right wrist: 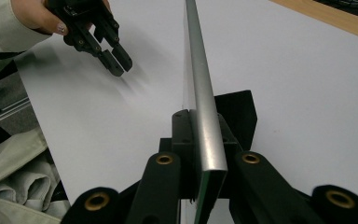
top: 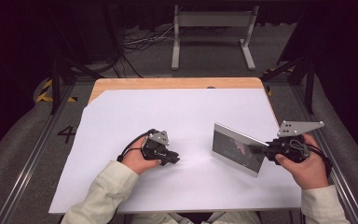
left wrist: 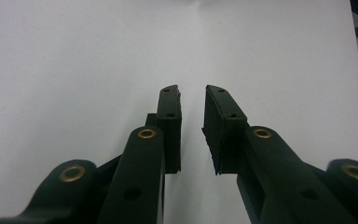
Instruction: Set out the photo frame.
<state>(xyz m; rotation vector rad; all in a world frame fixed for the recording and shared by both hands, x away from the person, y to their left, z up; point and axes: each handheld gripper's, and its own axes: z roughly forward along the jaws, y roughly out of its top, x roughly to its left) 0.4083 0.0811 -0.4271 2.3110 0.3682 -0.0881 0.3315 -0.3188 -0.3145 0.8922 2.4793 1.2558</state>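
While it stands on its lower edge on the white sheet (top: 135,116), the silver-framed panel (top: 239,148) sits right of the middle of the surface (top: 177,83), tilted a little, its dark glossy face turned toward the person. The right gripper (top: 265,148) clamps its fingers (right wrist: 184,140) on the panel's right end, one on each face; in the right gripper view the metal top rail runs away from the clamp as a narrow silver bar. The right hand (top: 307,168) holds that gripper near the sheet's right edge, a grey three-cornered plate (top: 299,127) on top of it. Well apart to the left, the left gripper (top: 173,158) lies low over bare white sheet in the left hand (top: 137,161), and its fingers (left wrist: 170,121) stand slightly parted with nothing between them. Pale sleeves (top: 105,191) come in from the bottom edge.
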